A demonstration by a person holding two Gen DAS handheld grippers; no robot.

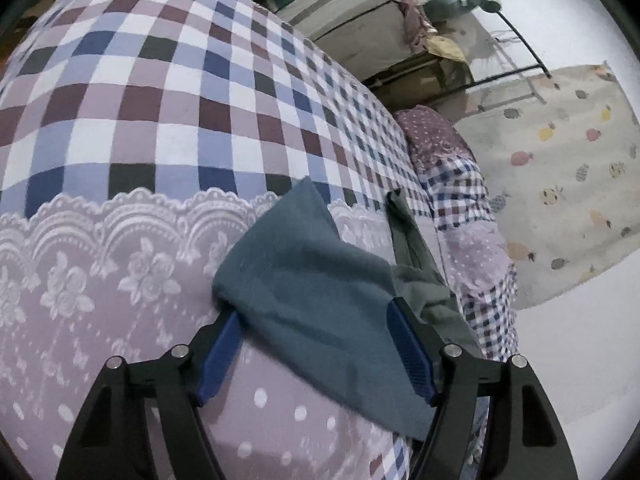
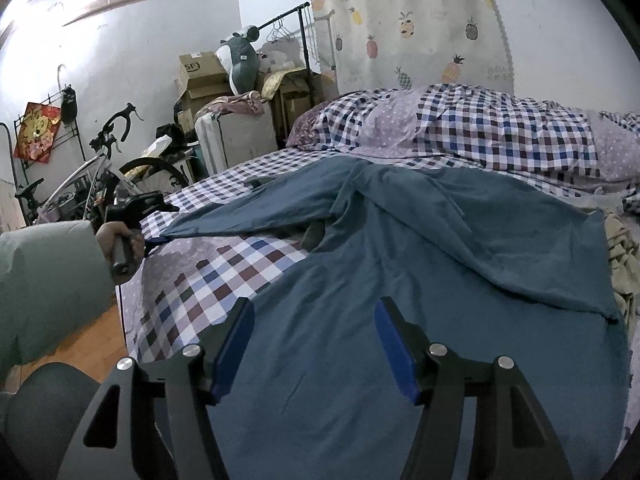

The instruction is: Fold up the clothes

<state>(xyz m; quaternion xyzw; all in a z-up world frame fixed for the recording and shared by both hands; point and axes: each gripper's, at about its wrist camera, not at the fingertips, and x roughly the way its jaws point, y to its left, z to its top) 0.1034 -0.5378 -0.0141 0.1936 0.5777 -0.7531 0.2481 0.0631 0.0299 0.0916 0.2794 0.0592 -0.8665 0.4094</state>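
Note:
A teal-blue garment (image 2: 400, 264) lies spread and wrinkled on the checked bed cover (image 2: 224, 276). One long sleeve (image 2: 240, 208) stretches left to the bed's edge. There a hand (image 2: 116, 236) holds my left gripper (image 2: 154, 238). In the left wrist view the sleeve end (image 1: 312, 280) lies between the fingers of my left gripper (image 1: 316, 320), whose jaws stand wide apart. My right gripper (image 2: 314, 312) hovers open over the garment's near part, with nothing pinched between its blue pads (image 2: 236, 344).
A grey-green cloth (image 1: 416, 256) lies beside the sleeve near the bed's edge. A bunched checked quilt (image 2: 480, 128) fills the far side of the bed. A beige cloth (image 2: 620, 248) sits at the right. A bicycle (image 2: 100, 176), boxes (image 2: 204, 76) and a clothes rack (image 2: 300, 40) stand beyond.

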